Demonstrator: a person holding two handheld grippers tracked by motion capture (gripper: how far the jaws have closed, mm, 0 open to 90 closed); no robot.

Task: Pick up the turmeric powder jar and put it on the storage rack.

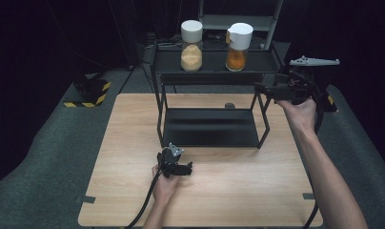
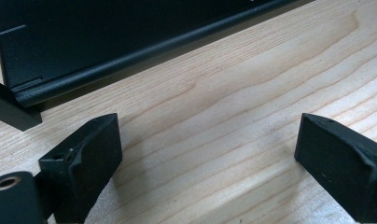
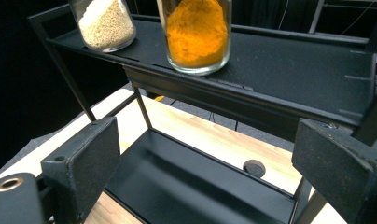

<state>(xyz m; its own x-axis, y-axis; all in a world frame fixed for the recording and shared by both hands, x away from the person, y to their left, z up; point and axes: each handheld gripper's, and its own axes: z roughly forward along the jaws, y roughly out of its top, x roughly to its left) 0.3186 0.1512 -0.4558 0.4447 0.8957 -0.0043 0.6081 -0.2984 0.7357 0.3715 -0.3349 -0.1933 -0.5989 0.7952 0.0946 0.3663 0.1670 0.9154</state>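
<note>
Overhead, the left gripper (image 1: 186,168) rested low on the wooden table (image 1: 238,191) just in front of the black two-tier rack (image 1: 209,71), held in the person's left hand (image 1: 164,186). Its own camera showed both black jaws spread wide with nothing but bare wood grain between them, and the front lip of the rack's lower shelf (image 2: 130,51) lay close ahead. The right gripper (image 1: 259,88) was raised at the rack's right end, level with the upper shelf, gripped by the right hand (image 1: 300,112), with its grey three-cornered plate on top. Its jaws also stood wide apart and held nothing; between them its camera looked along the rack toward the two glass jars. The nearer one, a jar of orange powder (image 3: 196,35), stood upright on the upper shelf (image 3: 289,60), well apart from the jaws. Just beside it, farther along that shelf, stood a jar of pale grains (image 3: 105,23). From above, both jars carried white lids, and the orange jar's lid bore a small spout-like tab on its left. A small dark round disc (image 3: 254,167) lay on the table behind the lower shelf.
</note>
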